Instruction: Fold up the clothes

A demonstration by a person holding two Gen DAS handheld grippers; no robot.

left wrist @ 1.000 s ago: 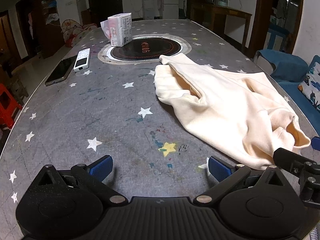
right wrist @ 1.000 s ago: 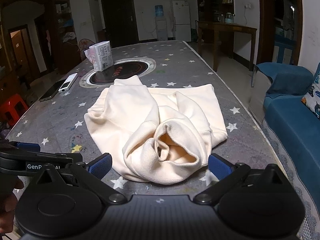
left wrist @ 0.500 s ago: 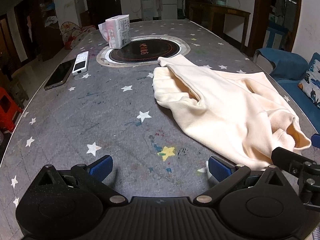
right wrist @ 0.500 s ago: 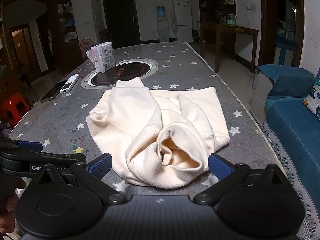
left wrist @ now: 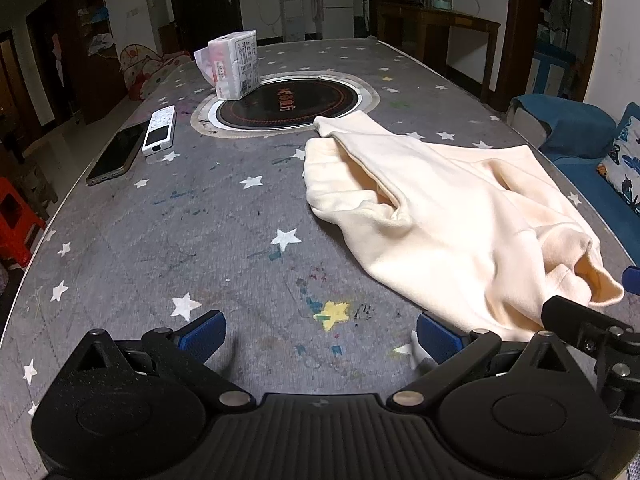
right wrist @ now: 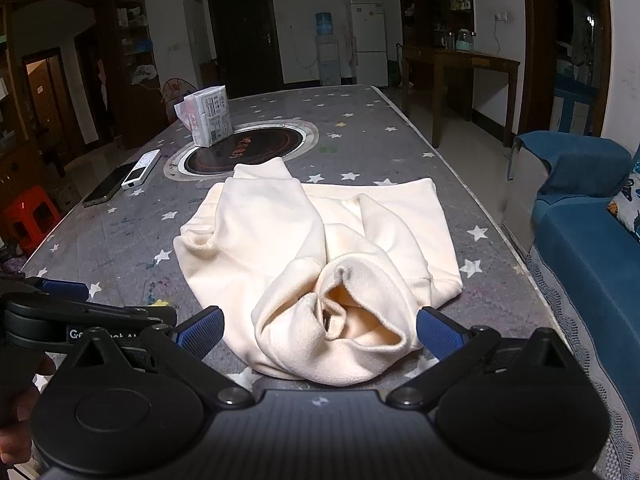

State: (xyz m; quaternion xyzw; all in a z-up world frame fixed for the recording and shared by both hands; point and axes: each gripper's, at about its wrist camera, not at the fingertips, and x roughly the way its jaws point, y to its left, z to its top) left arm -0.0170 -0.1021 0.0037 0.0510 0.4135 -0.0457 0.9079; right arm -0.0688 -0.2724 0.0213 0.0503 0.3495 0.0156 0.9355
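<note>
A cream sweatshirt lies crumpled on the grey star-patterned table, with a rumpled opening at its near end. In the left wrist view the same sweatshirt spreads across the right half of the table. My right gripper stands open just in front of the garment's near bunched edge, with its blue pads on either side and nothing held. My left gripper is open over bare tabletop, left of the garment. The right gripper's finger shows at the right edge of the left wrist view.
A tissue pack stands on the round black hob at the table's middle. A white remote and a phone lie near the left edge. A blue sofa runs along the right; a red stool stands left.
Both grippers have drawn back slightly and risen a little, so the garment sits a bit farther off in both views. The sweatshirt itself has not moved.
</note>
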